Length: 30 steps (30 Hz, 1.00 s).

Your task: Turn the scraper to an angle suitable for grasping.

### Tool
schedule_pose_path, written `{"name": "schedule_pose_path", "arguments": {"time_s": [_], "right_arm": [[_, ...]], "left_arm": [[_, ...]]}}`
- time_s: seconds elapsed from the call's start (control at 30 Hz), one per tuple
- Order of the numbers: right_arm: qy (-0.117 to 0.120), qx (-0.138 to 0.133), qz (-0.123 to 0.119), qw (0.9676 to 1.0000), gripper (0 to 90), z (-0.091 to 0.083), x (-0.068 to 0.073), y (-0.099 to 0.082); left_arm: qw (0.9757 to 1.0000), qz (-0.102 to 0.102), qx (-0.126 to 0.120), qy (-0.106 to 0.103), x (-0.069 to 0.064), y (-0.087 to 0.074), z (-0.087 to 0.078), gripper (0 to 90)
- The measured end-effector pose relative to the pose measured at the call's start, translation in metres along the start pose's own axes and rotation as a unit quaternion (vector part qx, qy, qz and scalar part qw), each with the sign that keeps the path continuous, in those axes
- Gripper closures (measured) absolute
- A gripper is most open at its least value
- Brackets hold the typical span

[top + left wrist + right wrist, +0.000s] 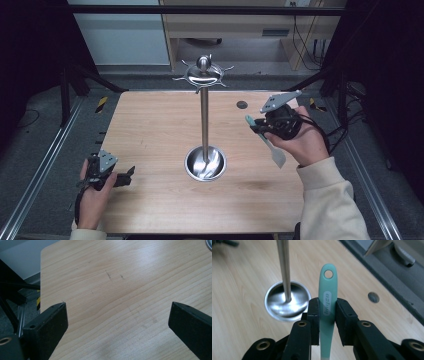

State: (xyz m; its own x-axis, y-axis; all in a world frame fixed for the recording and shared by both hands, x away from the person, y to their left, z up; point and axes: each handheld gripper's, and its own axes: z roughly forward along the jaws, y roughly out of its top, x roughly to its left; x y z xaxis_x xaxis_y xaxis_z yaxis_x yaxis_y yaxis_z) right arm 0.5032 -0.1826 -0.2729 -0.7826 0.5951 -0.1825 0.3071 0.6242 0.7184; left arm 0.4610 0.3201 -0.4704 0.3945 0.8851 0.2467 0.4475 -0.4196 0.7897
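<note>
Near the table's [150, 130] near-left corner: left gripper [127, 176] held low in the hand, jaws wide apart with nothing between them, bare wood ahead in the left gripper view [117, 322]. Best left parked there, clear of the work.

At the table's middle: steel hanging stand [204, 115], upright pole rising from a round dish base [205, 163] to a crown of small hooks [202, 75] under a ball knob.

Between the stand and the table's right edge: right gripper [257, 126] with jaws clamped on the handle of a teal spatula [272, 150], pale blade hanging down toward the person, handle end aimed at the stand. Judged to be carried clear of the wood, not resting on it. In the right gripper view [327, 307], pads pressed on both sides of the spatula [327, 290] just below its hanging hole [328, 274], hole free and well ahead of the jaws.

Likely step: hanging the spatula on a hook. Bring the hole up level with a near-side hook tip, keep the handle's flat face square to that tip, thread slowly, then lower until the hook bears the weight before easing the grip. Avoid knocking the pole; a narrow base may rock.

Writing: a raised oval mark on the handle [327, 303], letters too blurred to read. No other lettering legible.
</note>
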Motion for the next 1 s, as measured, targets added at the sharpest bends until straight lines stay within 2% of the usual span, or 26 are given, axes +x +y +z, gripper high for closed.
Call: {"name": "schedule_pose_path", "arguments": {"time_s": [0.17,0.33,0.47,0.57,0.63,0.8,1.0], "right_arm": [[-0.007,-0.028,0.016,0.9995,74.4,-0.005,-0.009,0.006],[-0.011,-0.05,0.027,0.9983,74.4,-0.008,-0.012,0.008],[-0.013,-0.082,0.038,0.9958,74.4,-0.01,-0.014,0.009],[-0.012,-0.105,0.043,0.9935,74.4,-0.009,-0.012,0.007],[-0.007,-0.108,0.047,0.993,74.4,-0.006,-0.012,0.008],[-0.014,-0.118,0.044,0.9919,74.4,-0.01,-0.005,0.008],[-0.033,-0.148,0.048,0.9873,74.3,-0.022,0.001,0.007]], "left_arm": [[1.0,-0.004,-0.001,0.003,0.002,-0.001,-0.001,2.2],[1.0,-0.007,-0.003,0.007,0.003,-0.002,-0.004,2.2],[0.9998,-0.014,-0.007,0.01,0.003,-0.003,-0.008,2.2],[0.9998,-0.015,-0.005,0.007,0.001,-0.005,-0.009,2.2],[0.9999,-0.014,-0.006,0.005,0.0,-0.004,-0.009,2.2],[0.9999,-0.011,-0.005,0.003,0.0,-0.002,-0.007,2.2],[0.9998,-0.015,-0.009,0.005,0.002,-0.003,-0.008,2.2]]}}
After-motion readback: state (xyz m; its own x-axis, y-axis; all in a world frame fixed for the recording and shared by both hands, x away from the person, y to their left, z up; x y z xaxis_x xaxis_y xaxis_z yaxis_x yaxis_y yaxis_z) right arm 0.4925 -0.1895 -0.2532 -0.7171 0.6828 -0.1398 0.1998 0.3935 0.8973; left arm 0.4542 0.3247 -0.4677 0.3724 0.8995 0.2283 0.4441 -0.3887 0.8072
